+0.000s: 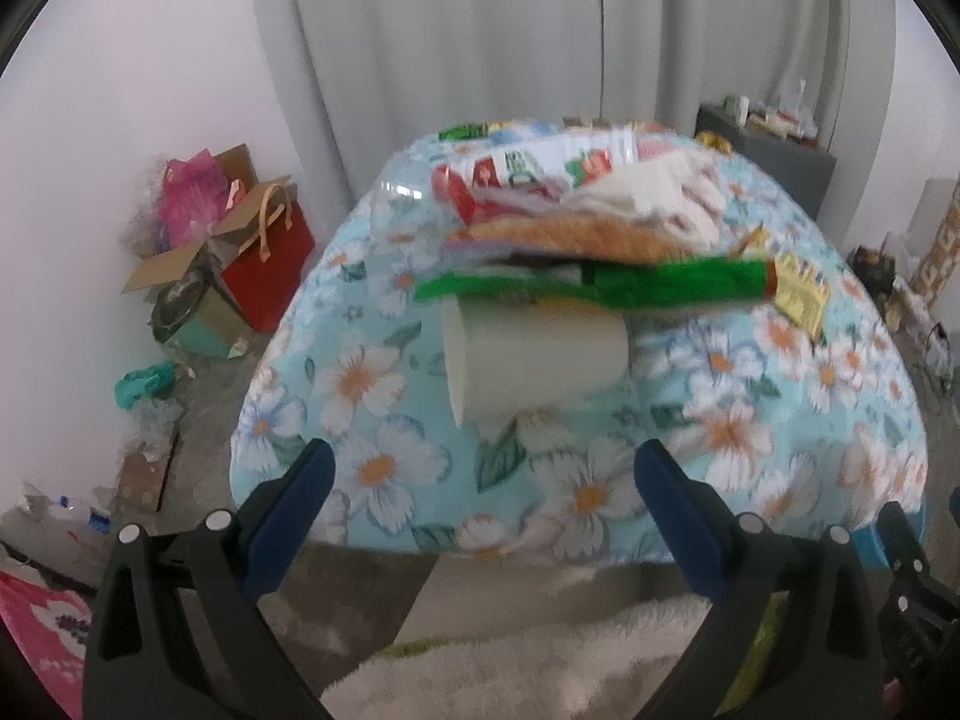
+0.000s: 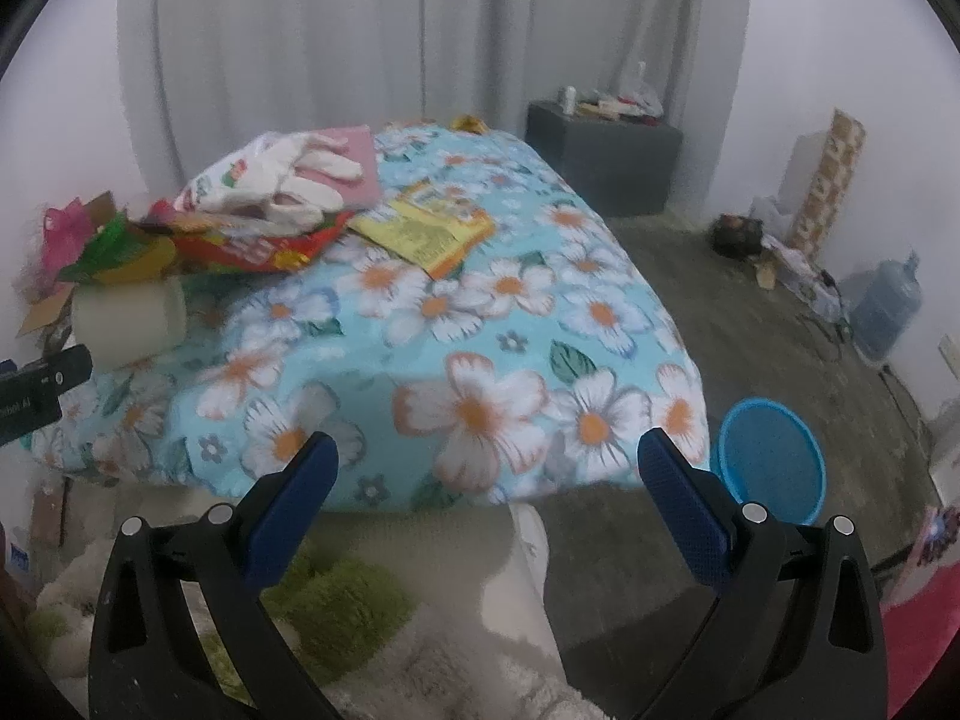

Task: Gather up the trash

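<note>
- Left tongs and right tongs both stand wide apart, empty, at the near edge of the flowered worktop.
- Blue bin sits on the floor beside it.
- Paper cup lies on its side; a pinch may crush it.
- Behind it, piled wrappers may slide off.

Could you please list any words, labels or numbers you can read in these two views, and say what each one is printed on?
"...obot AI", partly cut off, on the black body of the left hand-held gripper, seen at the right wrist view's left edge.
Yellow packet: print too blurred to read.
Red snack bag: white lettering, blurred, unreadable.
Red-and-white wrapper: green characters, unreadable.
Pink bag: pale print, unreadable.
</note>
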### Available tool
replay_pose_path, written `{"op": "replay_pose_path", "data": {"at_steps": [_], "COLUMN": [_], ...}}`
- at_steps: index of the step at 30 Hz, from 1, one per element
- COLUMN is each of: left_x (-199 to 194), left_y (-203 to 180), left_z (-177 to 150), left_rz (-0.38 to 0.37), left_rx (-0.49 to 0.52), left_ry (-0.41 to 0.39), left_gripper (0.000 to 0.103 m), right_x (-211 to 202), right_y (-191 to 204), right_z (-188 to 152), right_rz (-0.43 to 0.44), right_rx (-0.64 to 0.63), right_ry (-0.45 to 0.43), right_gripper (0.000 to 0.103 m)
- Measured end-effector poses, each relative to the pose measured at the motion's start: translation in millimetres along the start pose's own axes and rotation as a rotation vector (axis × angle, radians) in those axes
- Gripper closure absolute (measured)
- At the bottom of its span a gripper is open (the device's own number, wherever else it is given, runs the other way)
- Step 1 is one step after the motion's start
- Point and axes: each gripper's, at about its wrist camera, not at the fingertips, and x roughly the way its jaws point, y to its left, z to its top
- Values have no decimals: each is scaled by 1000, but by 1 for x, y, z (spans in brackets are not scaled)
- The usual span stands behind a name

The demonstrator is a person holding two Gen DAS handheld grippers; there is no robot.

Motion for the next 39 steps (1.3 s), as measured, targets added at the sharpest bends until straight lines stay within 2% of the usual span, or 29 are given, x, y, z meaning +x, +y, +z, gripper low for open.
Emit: {"op": "replay_pose_path", "data": {"at_steps": [4,7,10,14,17,19,21,24,26,30,33,38,39], "left_x": [-3,-4,0,10,31,46,61,84,101,126,143,172,176], "left_y": [17,33,54,89,110,121,135,153,160,165,163,162,162], "left_z": [19,34,50,72,90,100,108,122,133,150,159,166,165], "left_rz": [-57,-88,-157,-295,-383,-385,-390,-474,-521,-585,-629,-634,-636], "left_rx": [-1,-4,-22,-131,-205,-253,-303,-346,-364,-347,-338,-337,-341], "left_ry": [-40,-97,-152,-194,-146,-121,-134,-132,-117,-118,-104,-41,-33], "left_gripper": [5,5,5,5,5,5,5,5,5,11,17,31,35], "right_x": [-1,2,9,25,46,61,77,107,134,175,193,197,200], "right_y": [3,3,1,-8,-19,-25,-32,-42,-47,-48,-45,-46,-46], "right_z": [20,37,51,67,83,91,98,105,106,101,97,99,99], "right_rz": [-11,10,59,179,236,251,307,420,522,643,676,704,706], "right_rx": [-36,-65,-64,-14,67,122,179,288,389,525,575,613,624], "right_ry": [-75,-95,-106,-90,-46,25,76,166,254,387,430,415,415], "right_gripper": [7,7,7,7,7,7,7,8,15,29,34,42,47]}}
